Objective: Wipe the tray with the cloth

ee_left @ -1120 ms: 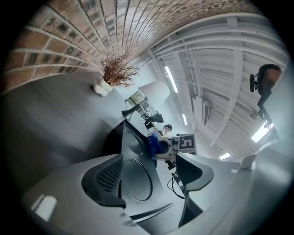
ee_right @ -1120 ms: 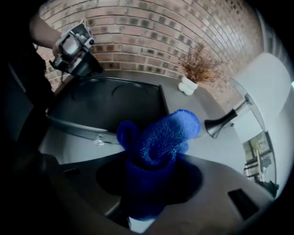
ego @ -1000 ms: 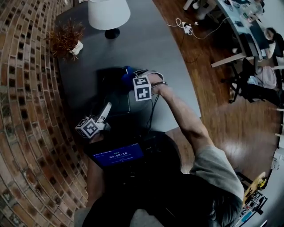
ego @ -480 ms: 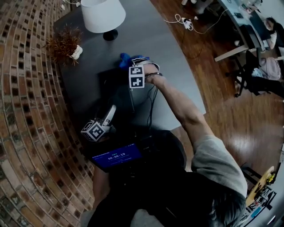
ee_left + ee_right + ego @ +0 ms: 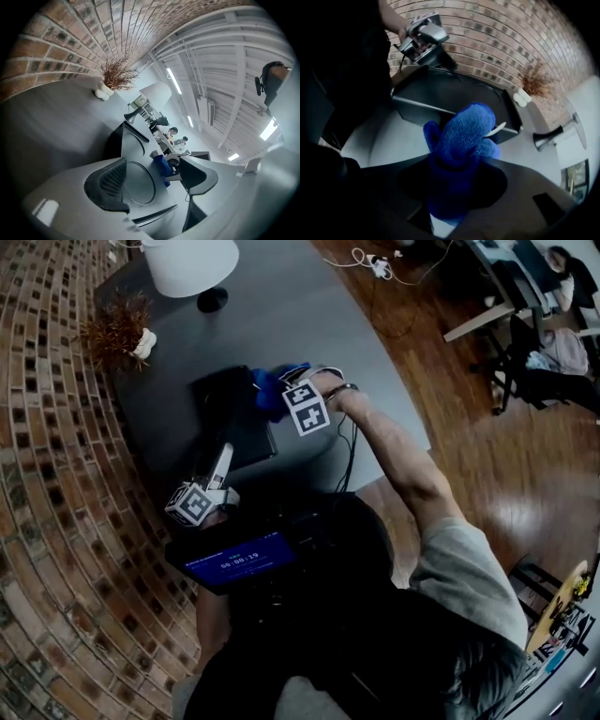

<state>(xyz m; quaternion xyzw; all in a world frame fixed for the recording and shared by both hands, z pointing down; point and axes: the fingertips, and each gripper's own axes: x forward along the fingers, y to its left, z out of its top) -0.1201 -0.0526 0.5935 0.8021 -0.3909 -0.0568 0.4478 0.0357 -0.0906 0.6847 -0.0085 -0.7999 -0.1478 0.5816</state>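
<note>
1. Closest, at the person's chest, is a dark device with a lit blue screen [image 5: 239, 565].
2. Just beyond it, the left gripper [image 5: 224, 456] is held low and almost level, and points at the near edge of the tray [image 5: 220, 409]. Its jaws are spread wide and nothing is clamped. Through the gap its own view shows the tray's floor with a round recess. I cannot tell if a pad touches the rim.
3. The tray is black with a low rim. It lies flat on the grey table [image 5: 309, 324], near the brick wall [image 5: 47, 474].
4. At the tray's far right corner, the right gripper [image 5: 457, 180] points steeply down. Its jaws are pressed on a blue cloth [image 5: 464, 131], which bulges out past the jaw tips.
5. In the right gripper view the cloth is over the table, just beside the tray's rim, and its tip overlaps this rim. I cannot tell if it touches the tray.
6. Farther along the table, by the wall, is a dry plant [image 5: 114, 326] in a small white pot, and behind it a lamp [image 5: 192, 261] with a white shade.
7. To the right of the table is a wooden floor [image 5: 487, 456], with a white cable [image 5: 375, 263] lying on it at the far end.
</note>
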